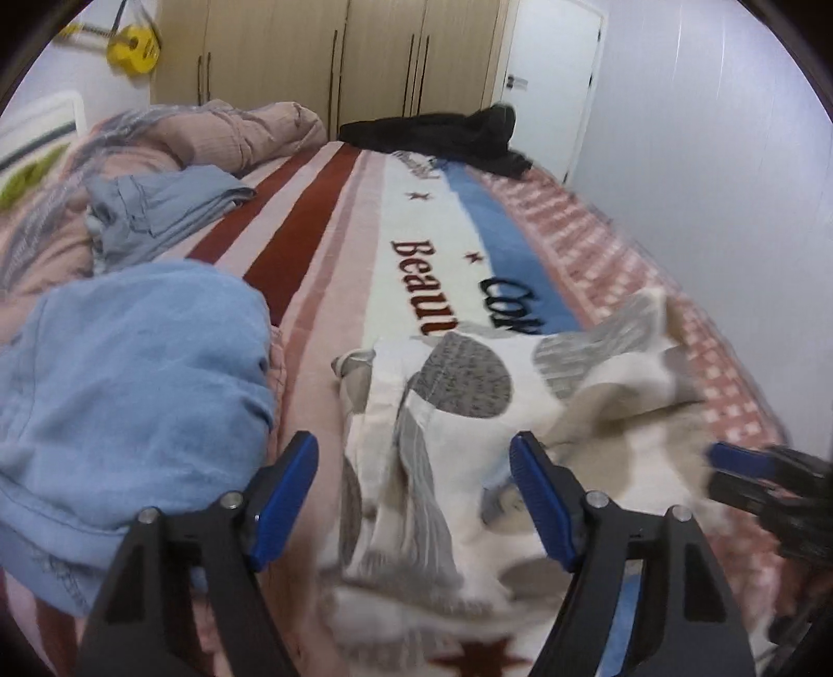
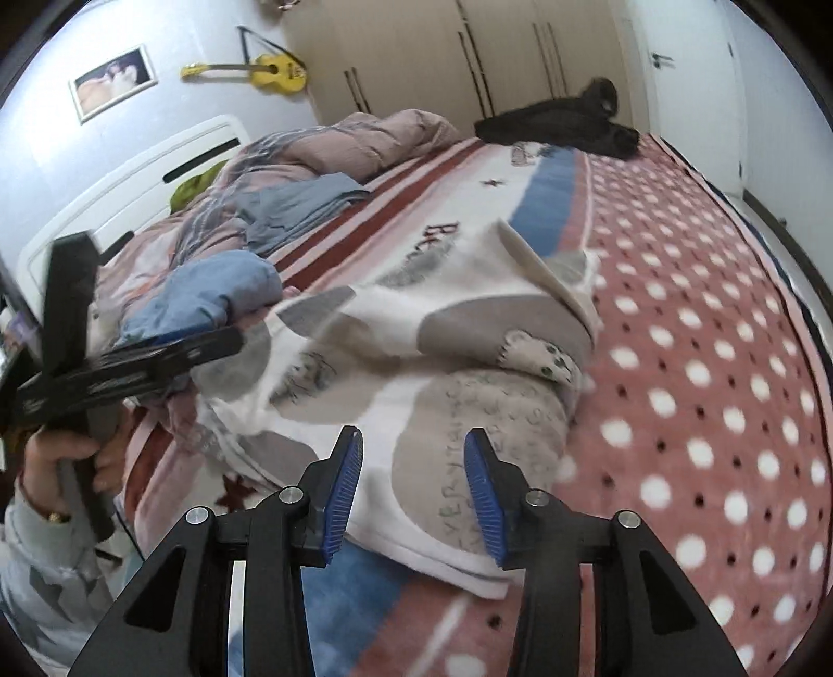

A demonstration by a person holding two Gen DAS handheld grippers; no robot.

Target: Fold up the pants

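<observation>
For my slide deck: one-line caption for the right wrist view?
Open right gripper above patterned white-and-grey pants lying on a dotted pink blanket.

Your left wrist camera sits just behind the left gripper (image 1: 414, 500), angled down over the near edge of the bed (image 1: 333, 250), close above the patterned pants (image 1: 447, 416), facing the wardrobe (image 1: 333, 47). Your right wrist camera looks the same way from further right, past the right gripper (image 2: 412, 487). Both views share the pants, the striped blanket and the wardrobe; each catches the other gripper at its edge.
</observation>
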